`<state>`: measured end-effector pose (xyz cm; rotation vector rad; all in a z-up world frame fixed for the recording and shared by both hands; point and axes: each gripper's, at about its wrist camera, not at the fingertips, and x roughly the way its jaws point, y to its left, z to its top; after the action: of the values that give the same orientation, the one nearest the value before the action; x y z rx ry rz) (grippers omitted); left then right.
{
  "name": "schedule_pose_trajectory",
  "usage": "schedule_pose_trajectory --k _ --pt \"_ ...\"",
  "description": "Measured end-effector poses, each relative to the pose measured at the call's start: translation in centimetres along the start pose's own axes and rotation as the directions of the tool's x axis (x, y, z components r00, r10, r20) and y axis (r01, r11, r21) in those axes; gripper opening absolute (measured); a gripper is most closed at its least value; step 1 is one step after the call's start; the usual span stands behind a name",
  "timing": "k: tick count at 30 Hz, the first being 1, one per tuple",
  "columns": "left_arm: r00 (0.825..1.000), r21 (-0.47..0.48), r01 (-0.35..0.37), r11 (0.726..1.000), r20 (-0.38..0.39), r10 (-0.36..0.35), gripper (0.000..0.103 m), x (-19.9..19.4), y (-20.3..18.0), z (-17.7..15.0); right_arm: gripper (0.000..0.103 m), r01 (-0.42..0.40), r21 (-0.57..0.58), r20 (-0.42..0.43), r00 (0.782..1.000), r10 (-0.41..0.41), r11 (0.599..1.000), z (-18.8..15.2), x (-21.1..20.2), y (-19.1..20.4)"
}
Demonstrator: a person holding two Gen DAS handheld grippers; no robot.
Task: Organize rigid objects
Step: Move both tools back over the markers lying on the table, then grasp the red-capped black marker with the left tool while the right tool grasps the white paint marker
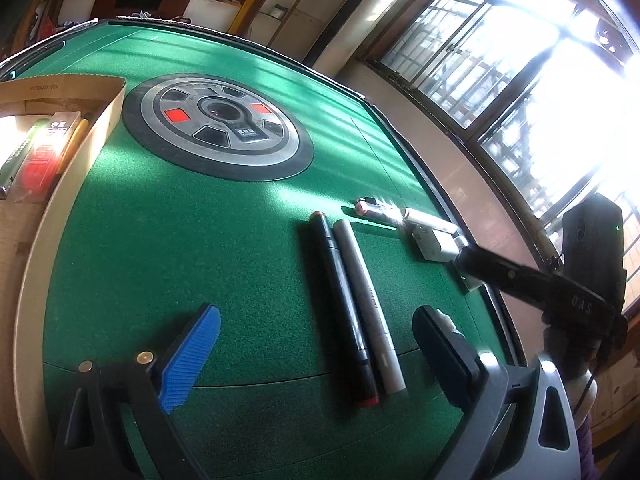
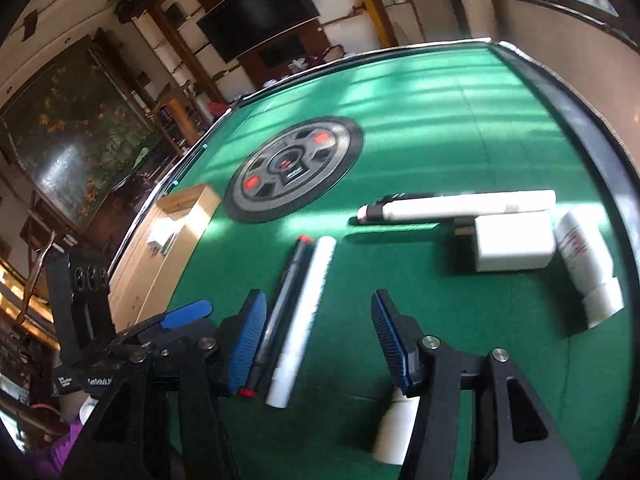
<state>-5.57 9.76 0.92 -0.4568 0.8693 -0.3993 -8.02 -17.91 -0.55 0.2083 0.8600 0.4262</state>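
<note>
Green felt table (image 1: 224, 240) with a round grey dial (image 1: 218, 126) set in its middle, sunlit through a barred window (image 1: 500, 80). Two markers side by side, touching: one black marker (image 1: 344, 312) with red ends, one grey marker (image 1: 370, 304). Beyond them, one long white pen (image 2: 460, 206), one white block (image 2: 514, 246) just beside it, one white bottle (image 2: 586, 264) near the table edge. One cardboard box (image 1: 80, 148) at the left edge, several packets inside, count unclear. Left claw (image 1: 316, 364) apart, empty, straddling the near ends of both markers above the felt. Right claw (image 2: 320, 344) also apart, nothing gripped, both markers lying between its blue pads (image 2: 250, 340). One more white object (image 2: 396, 428) partly hidden under the right claw's finger.
</note>
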Motion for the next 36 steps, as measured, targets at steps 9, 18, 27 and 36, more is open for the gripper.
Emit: schedule_pose_trajectory --k 9,18,27,36 --pt "1.0 -0.002 0.008 1.0 0.001 -0.008 0.099 -0.1 0.0 -0.1 0.061 0.305 0.115 0.016 0.951 -0.309 0.945 6.5 1.9 -6.4" --pt "1.0 -0.003 0.014 1.0 0.001 -0.014 0.099 -0.3 0.0 -0.1 0.061 0.063 0.011 -0.13 0.99 -0.061 0.998 3.8 5.1 -1.6" --pt "1.0 -0.005 0.015 1.0 0.001 -0.015 0.099 -0.2 0.1 -0.1 0.061 0.032 -0.043 -0.066 0.997 -0.035 0.999 0.9 3.2 1.5" --pt "1.0 -0.037 0.023 0.999 0.017 -0.022 0.097 -0.5 0.7 0.1 0.06 -0.035 -0.039 -0.119 0.992 0.03 0.999 -0.7 8.1 4.8"
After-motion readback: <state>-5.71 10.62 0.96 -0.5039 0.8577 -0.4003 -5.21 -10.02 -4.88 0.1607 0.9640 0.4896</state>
